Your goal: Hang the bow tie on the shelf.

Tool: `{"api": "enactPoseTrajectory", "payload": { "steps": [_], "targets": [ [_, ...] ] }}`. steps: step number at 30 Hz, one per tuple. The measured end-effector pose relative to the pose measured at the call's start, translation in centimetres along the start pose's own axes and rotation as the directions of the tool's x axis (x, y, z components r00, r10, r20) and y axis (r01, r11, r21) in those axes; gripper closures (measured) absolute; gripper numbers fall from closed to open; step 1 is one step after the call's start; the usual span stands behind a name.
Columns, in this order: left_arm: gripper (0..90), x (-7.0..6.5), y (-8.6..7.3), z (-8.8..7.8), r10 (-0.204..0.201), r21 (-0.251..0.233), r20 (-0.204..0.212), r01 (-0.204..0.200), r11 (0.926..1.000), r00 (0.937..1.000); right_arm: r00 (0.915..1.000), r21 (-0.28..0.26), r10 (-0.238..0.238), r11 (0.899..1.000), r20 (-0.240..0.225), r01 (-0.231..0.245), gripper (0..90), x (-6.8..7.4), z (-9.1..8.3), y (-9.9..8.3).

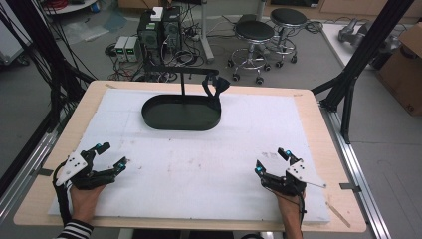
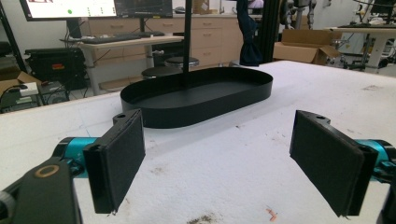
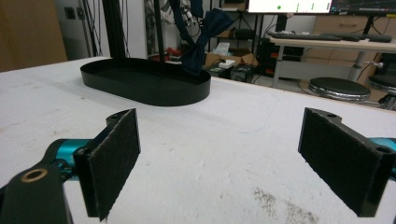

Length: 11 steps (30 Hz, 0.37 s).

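Tray (image 1: 149,117) unlabelled (tools (image 1: 113,155) agape)

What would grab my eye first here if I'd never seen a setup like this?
Probably the black oval tray at the far middle of the white table, with a thin post rising from it and a dark blue bow tie hanging above its right end. Next, the two hand-held claws near the front edge: the left claw and the right claw, both open and holding nothing.
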<state>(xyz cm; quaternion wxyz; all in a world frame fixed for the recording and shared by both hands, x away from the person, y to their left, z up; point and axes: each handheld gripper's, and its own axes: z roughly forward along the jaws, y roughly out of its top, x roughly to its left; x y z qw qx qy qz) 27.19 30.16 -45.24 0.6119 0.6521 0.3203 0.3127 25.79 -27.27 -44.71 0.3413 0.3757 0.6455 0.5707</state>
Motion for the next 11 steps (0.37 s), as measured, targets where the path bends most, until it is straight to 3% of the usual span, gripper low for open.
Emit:
{"api": "enactPoseTrajectory", "payload": {
  "steps": [4, 11],
  "targets": [
    [18.4, 0.01, 0.0, 0.01, -0.003, 0.001, -0.001, 0.003, 1.0, 1.0, 0.9991, -0.063, -0.013, 0.998, 0.041, 0.016, 12.0, 0.43, -0.44, -0.62],
    [18.3, 0.04, -0.03, -0.05, -0.008, -0.006, -0.001, 0.008, 1.0, 1.0, 0.9988, -0.082, 0.006, 0.997, 0.049, -0.002, 12.0, 0.39, -0.67, -0.77]
  ]
}}
